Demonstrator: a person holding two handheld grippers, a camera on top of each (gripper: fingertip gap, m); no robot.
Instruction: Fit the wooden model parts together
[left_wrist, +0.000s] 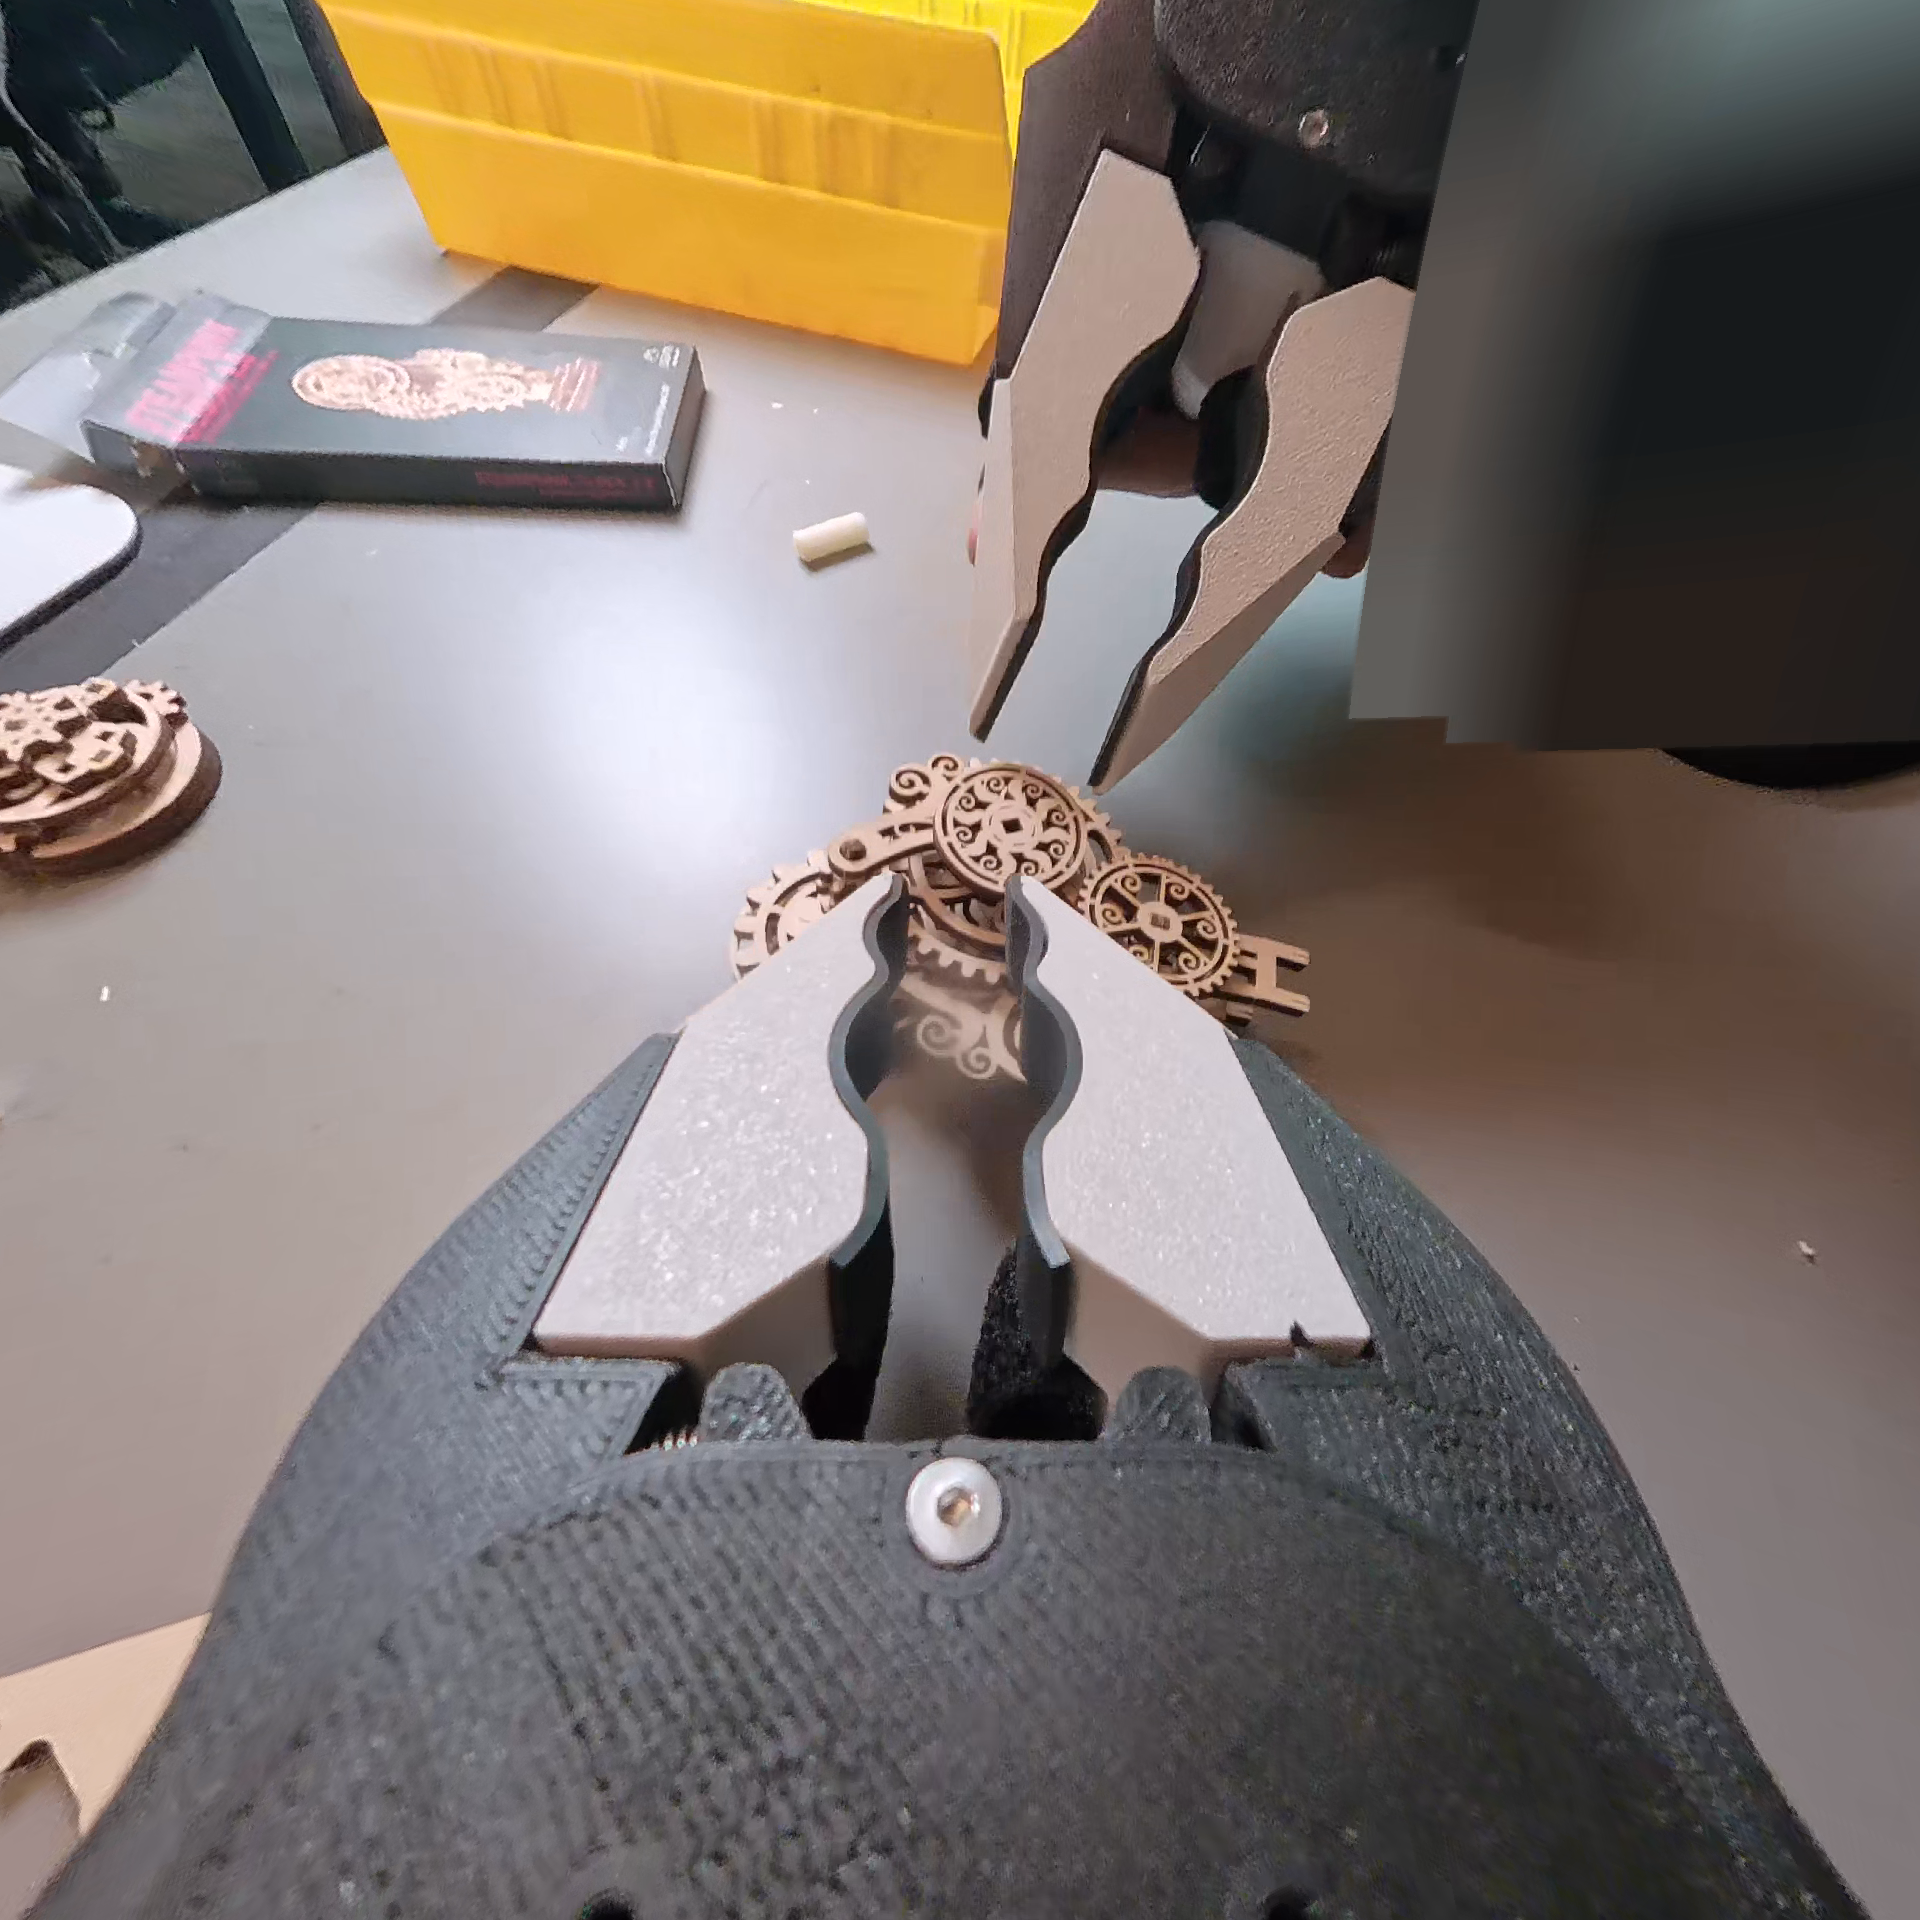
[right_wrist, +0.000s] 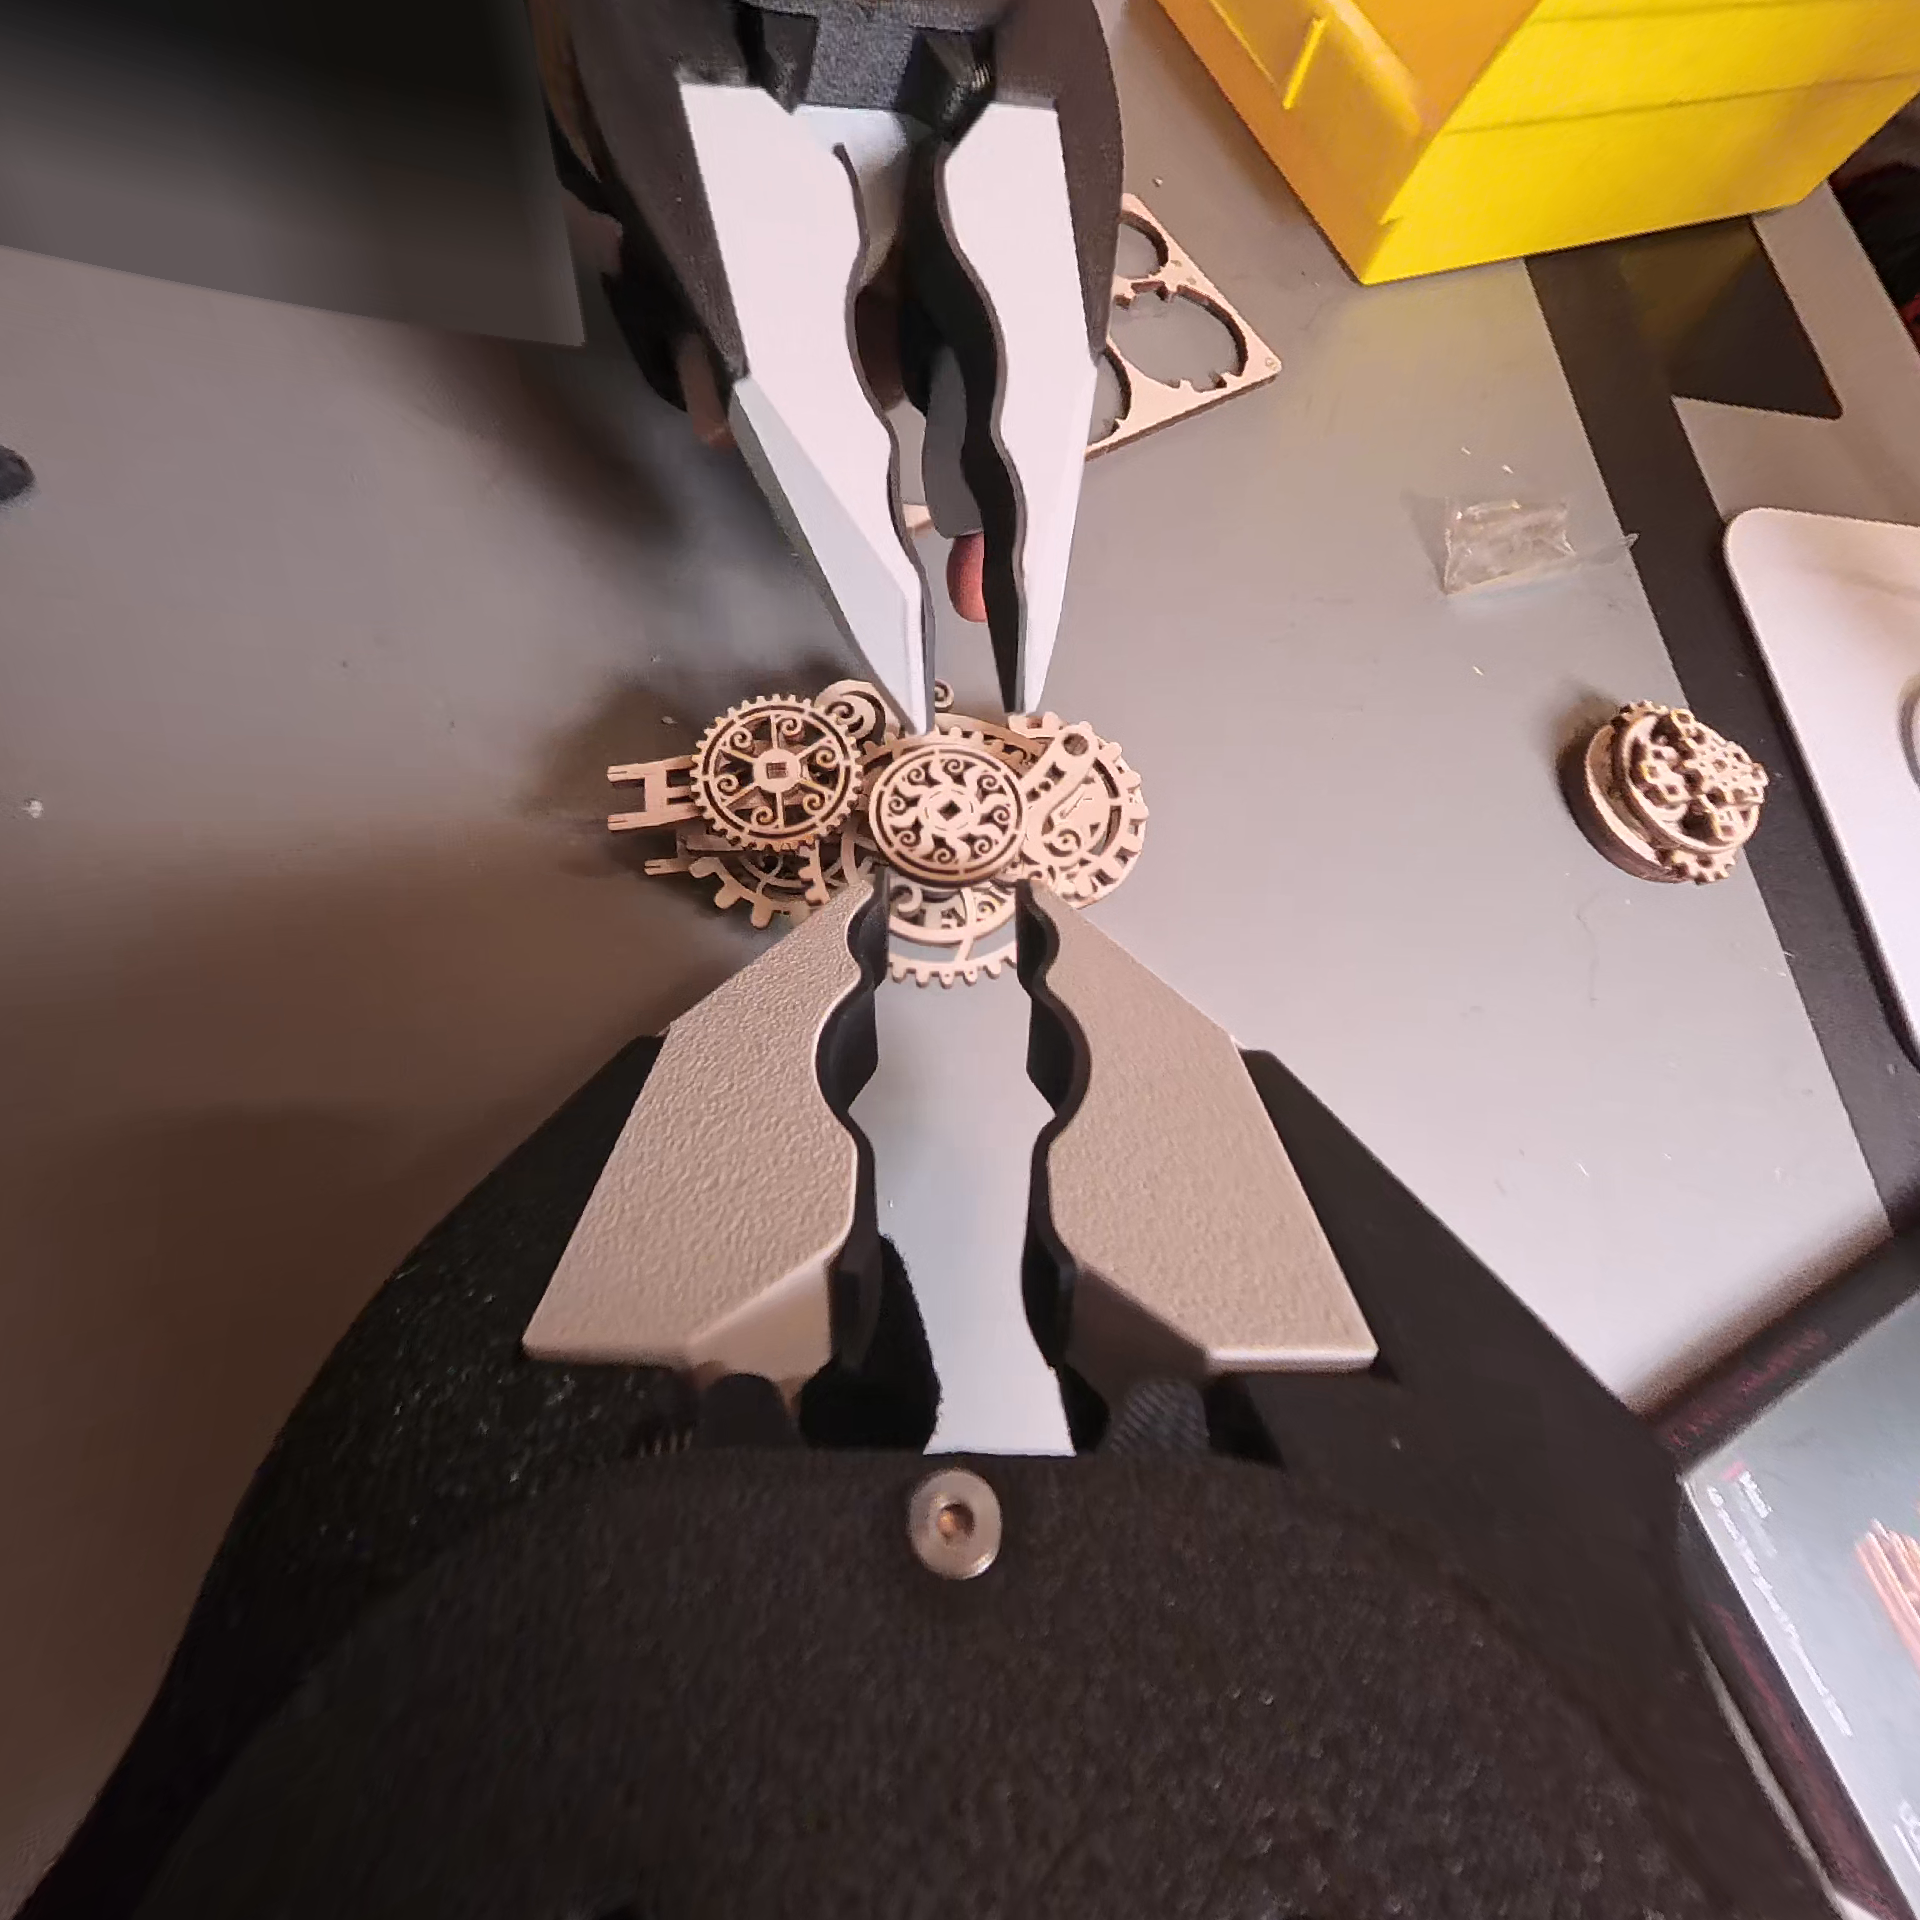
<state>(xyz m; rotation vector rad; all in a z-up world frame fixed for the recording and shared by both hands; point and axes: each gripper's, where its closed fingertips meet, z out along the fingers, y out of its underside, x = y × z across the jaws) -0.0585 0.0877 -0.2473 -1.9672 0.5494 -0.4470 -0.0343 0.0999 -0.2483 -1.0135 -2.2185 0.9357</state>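
Note:
A wooden gear model (left_wrist: 1003, 831) made of several toothed wheels and a patterned round disc lies on the grey table (left_wrist: 520, 727). It also shows in the right wrist view (right_wrist: 940, 821). My left gripper (left_wrist: 953, 885) is open, with its tips straddling the model's near edge under the disc and no pad visibly pressing. In the right wrist view the left gripper (right_wrist: 971, 717) points down at the model's far side. My right gripper (right_wrist: 951, 899) is open, with its tips on either side of a lower gear. The left wrist view shows the right gripper (left_wrist: 1039, 758) just above the model with nothing between its fingers.
A yellow bin (left_wrist: 707, 156) stands at the back. A black box (left_wrist: 416, 416) and a small white cylinder (left_wrist: 831, 538) lie on the table. A second round wooden assembly (right_wrist: 1668, 795), a punched-out wooden sheet (right_wrist: 1174, 343) and a small clear bag (right_wrist: 1496, 535) lie nearby. Only a small space, under 4 cm, lies between the two pairs of fingers. About 15 cm separates my right fingertips from the small white cylinder (left_wrist: 831, 538).

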